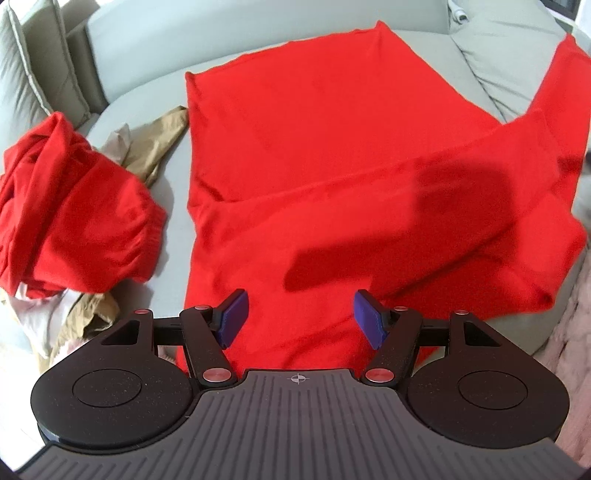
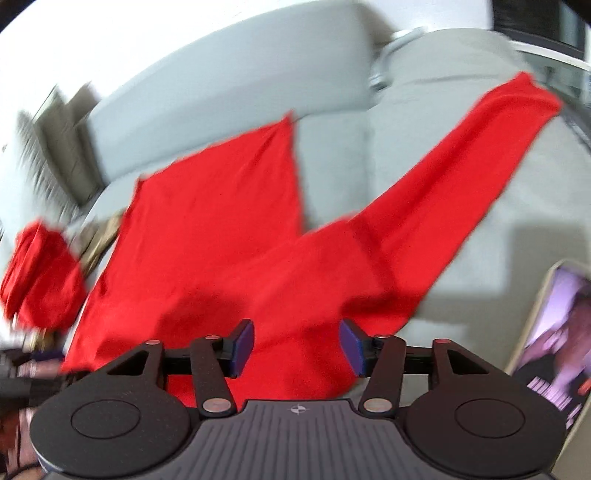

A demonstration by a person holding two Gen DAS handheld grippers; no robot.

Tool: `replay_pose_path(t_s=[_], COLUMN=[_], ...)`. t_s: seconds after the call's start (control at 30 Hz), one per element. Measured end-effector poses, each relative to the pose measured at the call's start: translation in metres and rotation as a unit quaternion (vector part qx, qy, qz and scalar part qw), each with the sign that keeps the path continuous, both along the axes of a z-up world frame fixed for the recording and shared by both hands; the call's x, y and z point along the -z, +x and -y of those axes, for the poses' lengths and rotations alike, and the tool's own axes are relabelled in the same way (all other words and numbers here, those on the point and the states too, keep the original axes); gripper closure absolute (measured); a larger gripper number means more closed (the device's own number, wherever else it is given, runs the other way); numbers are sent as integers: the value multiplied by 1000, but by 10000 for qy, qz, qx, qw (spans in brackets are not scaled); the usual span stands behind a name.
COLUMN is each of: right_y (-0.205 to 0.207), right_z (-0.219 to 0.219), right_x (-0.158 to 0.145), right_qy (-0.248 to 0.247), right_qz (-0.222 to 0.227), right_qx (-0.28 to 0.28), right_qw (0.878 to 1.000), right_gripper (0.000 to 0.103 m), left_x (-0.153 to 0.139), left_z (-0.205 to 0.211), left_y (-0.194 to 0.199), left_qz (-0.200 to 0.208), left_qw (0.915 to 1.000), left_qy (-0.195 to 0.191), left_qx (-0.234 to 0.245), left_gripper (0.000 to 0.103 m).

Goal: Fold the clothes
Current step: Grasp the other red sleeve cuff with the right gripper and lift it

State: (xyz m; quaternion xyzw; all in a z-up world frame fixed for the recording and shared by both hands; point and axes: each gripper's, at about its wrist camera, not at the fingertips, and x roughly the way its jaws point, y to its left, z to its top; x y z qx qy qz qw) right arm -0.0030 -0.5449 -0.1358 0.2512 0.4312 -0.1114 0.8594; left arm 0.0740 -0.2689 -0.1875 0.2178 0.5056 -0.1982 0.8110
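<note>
A large red garment [image 1: 332,155] lies spread on a pale grey sofa seat [image 1: 166,206], one sleeve folded across its body and the other stretching off to the upper right [image 2: 480,155]. My left gripper [image 1: 298,317] hovers over the garment's near edge, its blue pads [image 1: 234,317] apart with nothing between them. In the blurred right wrist view my right gripper [image 2: 297,347] is also above the near part of the red garment [image 2: 221,229], open, its pads [image 2: 352,347] gripping nothing.
A crumpled red garment [image 1: 74,214] sits in a pile at the left with tan cloth [image 1: 155,140] and white cloth [image 1: 33,321]. A phone with a lit screen [image 2: 554,332] lies at the right. Sofa backrest [image 1: 221,33] and cushions [image 1: 498,55] border the far side.
</note>
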Motion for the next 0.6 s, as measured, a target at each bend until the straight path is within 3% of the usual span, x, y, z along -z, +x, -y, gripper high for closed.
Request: replay_pose_path(t_s=[0.2, 0.43, 0.6], right_y=[13, 18, 29], right_z=[118, 226, 271], right_x=[5, 17, 41], right_qy=[-39, 526, 877], right_qz=[117, 672, 840], right_qx=[1399, 2809, 3433], right_qw=[9901, 9559, 9313], right_gripper=[49, 44, 44], left_x=[11, 24, 24], left_z=[14, 12, 3], left_y=[12, 28, 39], left_qz=[-189, -358, -434], left_qw=[9996, 9973, 9948], left_qy=[163, 452, 581], left_qx=[-127, -451, -711], left_gripper=[34, 34, 34])
